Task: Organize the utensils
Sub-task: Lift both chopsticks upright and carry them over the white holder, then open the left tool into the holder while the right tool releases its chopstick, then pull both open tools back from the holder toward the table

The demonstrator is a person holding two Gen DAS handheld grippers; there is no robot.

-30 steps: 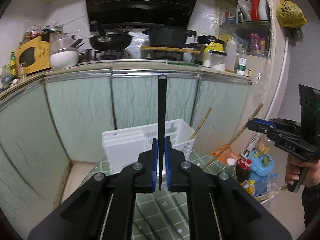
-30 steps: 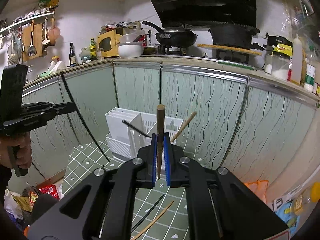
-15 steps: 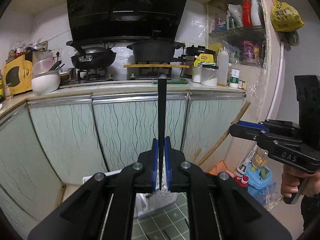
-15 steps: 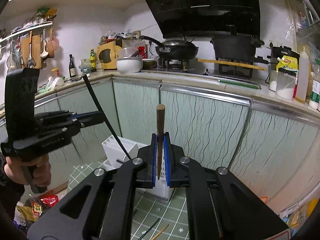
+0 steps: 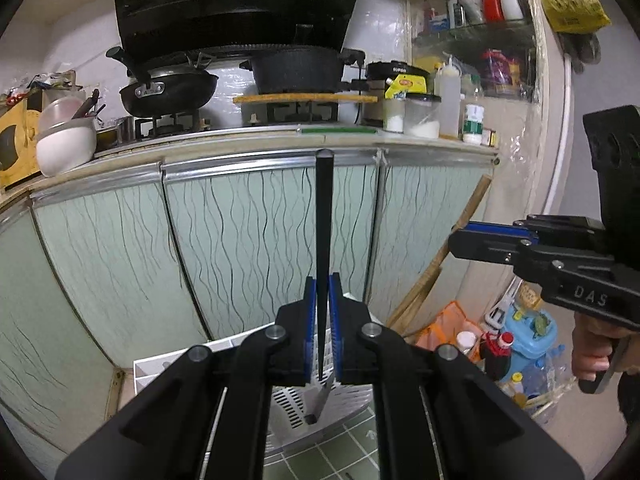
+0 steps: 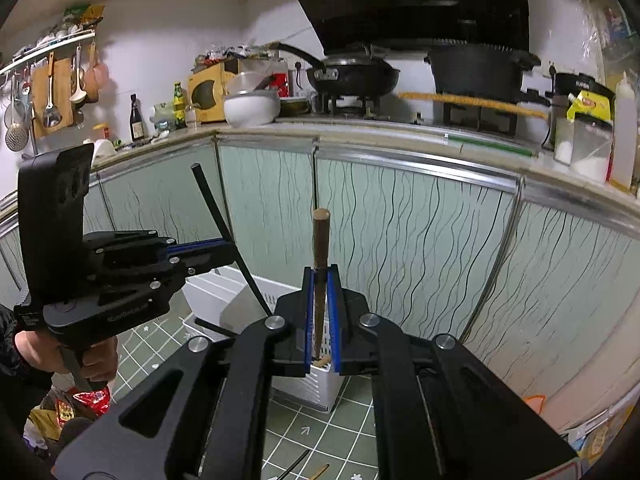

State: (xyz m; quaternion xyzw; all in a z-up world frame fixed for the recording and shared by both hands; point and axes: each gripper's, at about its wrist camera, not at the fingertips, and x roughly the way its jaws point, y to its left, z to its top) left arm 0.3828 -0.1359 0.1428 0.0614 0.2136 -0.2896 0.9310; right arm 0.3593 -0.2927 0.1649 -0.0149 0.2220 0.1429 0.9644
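Chopsticks are the business here: a black chopstick [image 5: 323, 240] is clamped upright between the blue pads of the left gripper [image 5: 322, 336], and a brown wooden chopstick [image 6: 320, 280] is pinched the same way in the right gripper [image 6: 322, 320]. Both pairs of jaws are pressed together on their sticks, with no slack showing.

Compared with a second ago, both hands have carried their sticks closer to the white utensil holder [image 6: 224, 304]. Then it stood well ahead of the grippers; now it sits just under and behind the fingertips in both wrist views, its slotted wall [image 5: 292, 404] filling the gap below the left jaws. A dark utensil [image 6: 212, 326] already leans inside the holder. On the green tiled mat in front of the holder, two more sticks [image 6: 296, 468] lie loose.

That suggests the carry is nearly finished and the drop into a compartment comes next; which compartment each tip is over cannot be told.
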